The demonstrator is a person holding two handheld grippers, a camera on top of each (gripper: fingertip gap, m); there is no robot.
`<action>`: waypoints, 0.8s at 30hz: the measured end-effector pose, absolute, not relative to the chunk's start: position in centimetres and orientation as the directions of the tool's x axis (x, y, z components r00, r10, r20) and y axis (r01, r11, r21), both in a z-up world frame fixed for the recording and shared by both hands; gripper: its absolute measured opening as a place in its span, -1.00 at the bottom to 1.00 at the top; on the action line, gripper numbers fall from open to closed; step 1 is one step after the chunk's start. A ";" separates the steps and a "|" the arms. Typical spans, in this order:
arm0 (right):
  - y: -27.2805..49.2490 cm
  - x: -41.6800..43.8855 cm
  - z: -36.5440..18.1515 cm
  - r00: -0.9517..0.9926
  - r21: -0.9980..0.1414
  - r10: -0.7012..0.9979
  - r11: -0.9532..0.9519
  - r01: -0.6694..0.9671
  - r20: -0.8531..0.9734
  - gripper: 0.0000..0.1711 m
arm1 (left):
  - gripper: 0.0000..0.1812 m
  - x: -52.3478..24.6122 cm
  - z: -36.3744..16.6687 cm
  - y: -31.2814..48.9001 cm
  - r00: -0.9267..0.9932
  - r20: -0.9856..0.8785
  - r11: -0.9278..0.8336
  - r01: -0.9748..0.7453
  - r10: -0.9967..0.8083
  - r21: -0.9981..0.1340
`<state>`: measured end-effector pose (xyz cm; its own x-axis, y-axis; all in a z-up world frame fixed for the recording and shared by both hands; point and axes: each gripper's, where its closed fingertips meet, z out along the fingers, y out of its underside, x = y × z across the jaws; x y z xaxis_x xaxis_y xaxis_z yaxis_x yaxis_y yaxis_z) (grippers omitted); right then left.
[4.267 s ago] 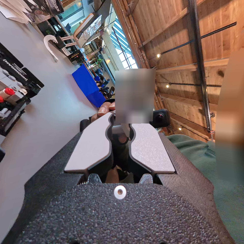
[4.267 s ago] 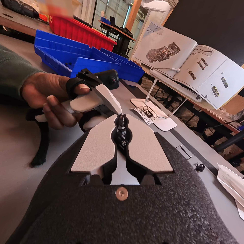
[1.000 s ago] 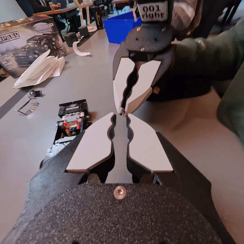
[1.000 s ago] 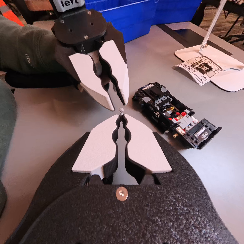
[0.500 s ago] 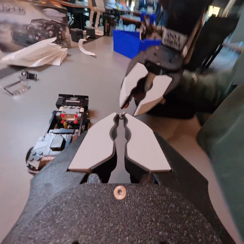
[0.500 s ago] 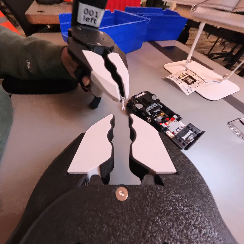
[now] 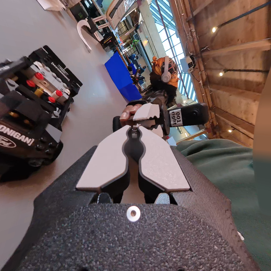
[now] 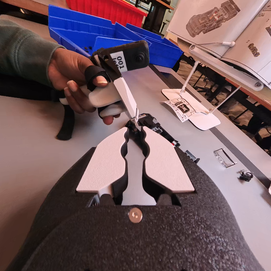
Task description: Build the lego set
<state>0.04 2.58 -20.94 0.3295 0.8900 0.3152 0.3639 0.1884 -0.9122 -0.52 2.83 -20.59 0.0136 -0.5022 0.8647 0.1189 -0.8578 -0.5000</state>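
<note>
The black lego car (image 8: 154,129) lies on the grey table (image 8: 36,139); it looks large at the left of the left wrist view (image 7: 29,110). My left gripper (image 7: 134,128) is shut on a small grey piece (image 7: 134,130). In the right wrist view the left gripper (image 8: 134,120) comes down from above, turned on its side, with its tip at the car's near end. My right gripper (image 8: 135,129) is open and empty, and the car's near end shows between its fingertips. The right gripper also shows side-on in the left wrist view (image 7: 146,114).
Blue bins (image 8: 102,33) and a red bin (image 8: 105,10) stand at the back. An open instruction booklet (image 8: 220,22) sits on a white stand (image 8: 205,121) beside a sticker sheet (image 8: 180,108). A clear windscreen piece (image 8: 224,159) and a small black piece (image 8: 246,176) lie to the right. Both grippers' tips are close together, under 4 cm apart.
My left gripper has rolled onto its side and brought the grey piece down to the car's near end. My right gripper has stayed open and moved closer to the car.
</note>
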 end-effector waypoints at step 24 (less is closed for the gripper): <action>2.1 0.4 -19.2 0.285 -0.985 0.958 -0.083 0.151 -0.037 -0.86 | -0.93 0.2 -19.3 1.9 0.075 0.675 -0.667 0.108 -0.734 -0.737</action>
<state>0.39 2.07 -19.19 0.2851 0.9578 -0.0369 0.1510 -0.0829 -0.9850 0.16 1.87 -19.33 0.0753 -0.7340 0.6750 0.1077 -0.6670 -0.7373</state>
